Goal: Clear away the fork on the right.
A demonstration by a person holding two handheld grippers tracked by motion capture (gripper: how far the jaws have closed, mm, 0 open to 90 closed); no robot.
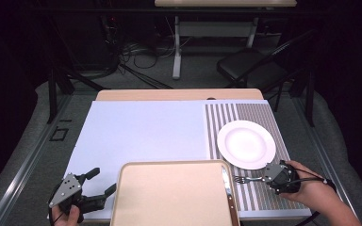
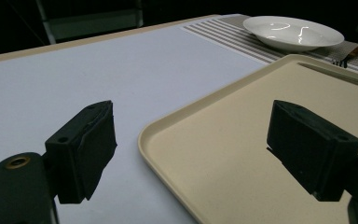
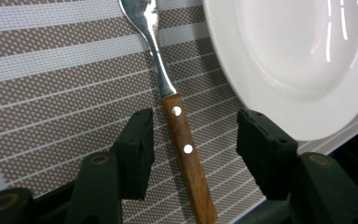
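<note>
A fork [image 3: 182, 135] with a wooden handle lies on the striped placemat [image 3: 51, 84], tines away from me, just beside a white plate [image 3: 298, 60]. My right gripper [image 3: 198, 149] is open, one jaw on each side of the handle with a gap on both sides. From above, the fork [image 1: 242, 179] lies below the plate [image 1: 246, 143], and the right gripper [image 1: 265, 178] is at its handle end. My left gripper [image 1: 102, 181] is open at the left edge of a beige tray [image 1: 169, 197]. Its jaws straddle the tray's near corner rim [image 2: 177, 116] without touching it.
A knife [image 1: 226, 184] lies along the tray's right edge. A white mat [image 1: 141, 132] covers the table's left and middle. The plate [image 2: 293, 31] sits beyond the tray. A folding chair [image 1: 250, 66] and cables are on the floor behind the table.
</note>
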